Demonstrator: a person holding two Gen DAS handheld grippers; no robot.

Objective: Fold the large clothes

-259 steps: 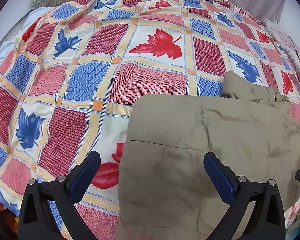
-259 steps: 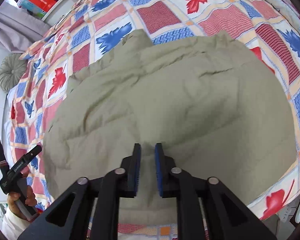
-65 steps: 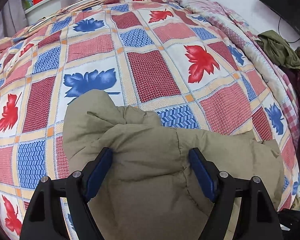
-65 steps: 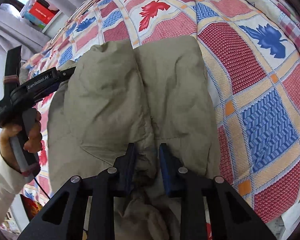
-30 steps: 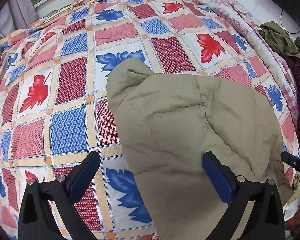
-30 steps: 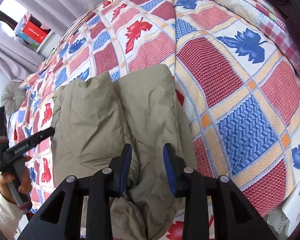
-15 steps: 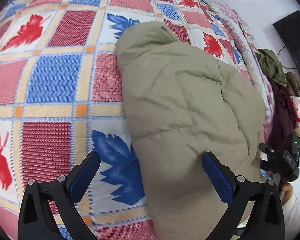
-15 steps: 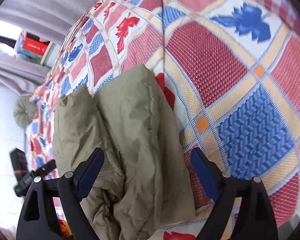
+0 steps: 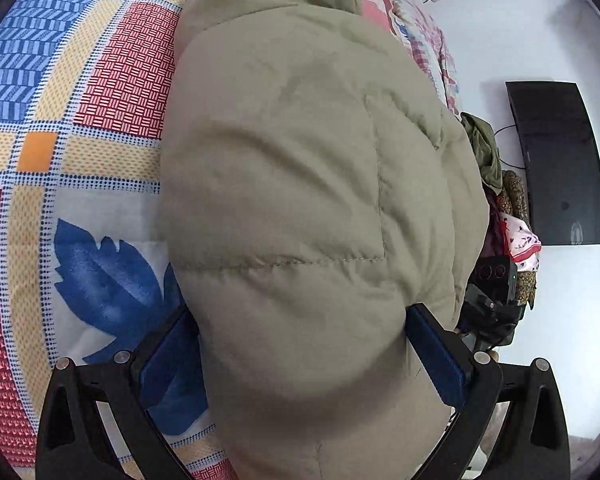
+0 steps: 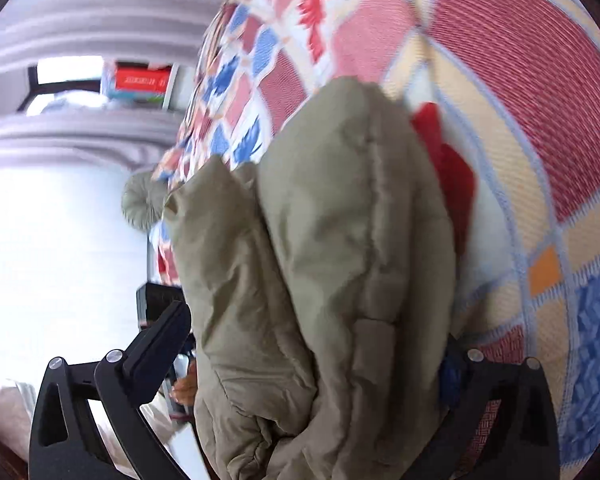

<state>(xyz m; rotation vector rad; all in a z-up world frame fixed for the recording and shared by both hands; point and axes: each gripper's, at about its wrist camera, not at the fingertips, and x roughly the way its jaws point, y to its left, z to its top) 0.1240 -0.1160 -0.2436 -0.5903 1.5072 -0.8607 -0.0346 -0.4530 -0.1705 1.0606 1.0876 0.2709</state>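
A puffy olive jacket (image 9: pixel 300 180), folded into a thick bundle, lies on the patchwork bedspread (image 9: pixel 60 160). My left gripper (image 9: pixel 304 344) is open wide and straddles one end of the bundle, which bulges over both blue pads (image 9: pixel 168 356). My right gripper (image 10: pixel 312 352) straddles the opposite end of the jacket (image 10: pixel 332 220). Its jaws are opening, the padded layers sit between them, and its right finger is mostly hidden behind the fabric. The picture is blurred there. Each gripper shows small in the other's view, at the bundle's far end.
The bedspread (image 10: pixel 520 80) runs on beyond the jacket. A black screen (image 9: pixel 556 160) hangs on the white wall, with a heap of clothes (image 9: pixel 504 200) beside the bed. A round cushion (image 10: pixel 140 204), grey curtains (image 10: pixel 100 12) and a red box (image 10: pixel 140 80) lie at the far side.
Both grippers have sunk low and close to the bundle's two ends. The right jaws let go of the fabric and spread wide. The left jaws have stayed wide apart.
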